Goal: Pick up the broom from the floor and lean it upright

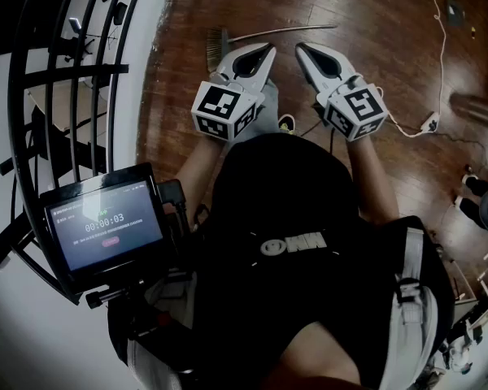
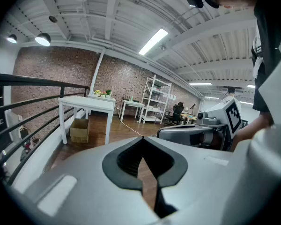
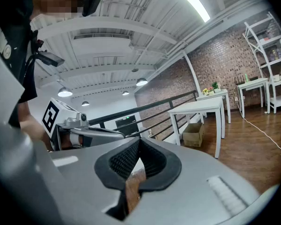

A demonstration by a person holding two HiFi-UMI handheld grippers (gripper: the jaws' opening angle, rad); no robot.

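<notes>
Broom [image 1: 216, 45] — flat on floor [image 1: 390, 23]

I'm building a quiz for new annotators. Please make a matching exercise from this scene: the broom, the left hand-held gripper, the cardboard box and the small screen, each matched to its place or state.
Things:
1. broom
2. left hand-held gripper
3. cardboard box
4. small screen

Places or states:
A. under the white table
B. showing a timer, beside the black railing
C. lying flat on the wooden floor
D. jaws shut, nothing held

Pairs: 1-C; 2-D; 3-A; 4-B
</notes>
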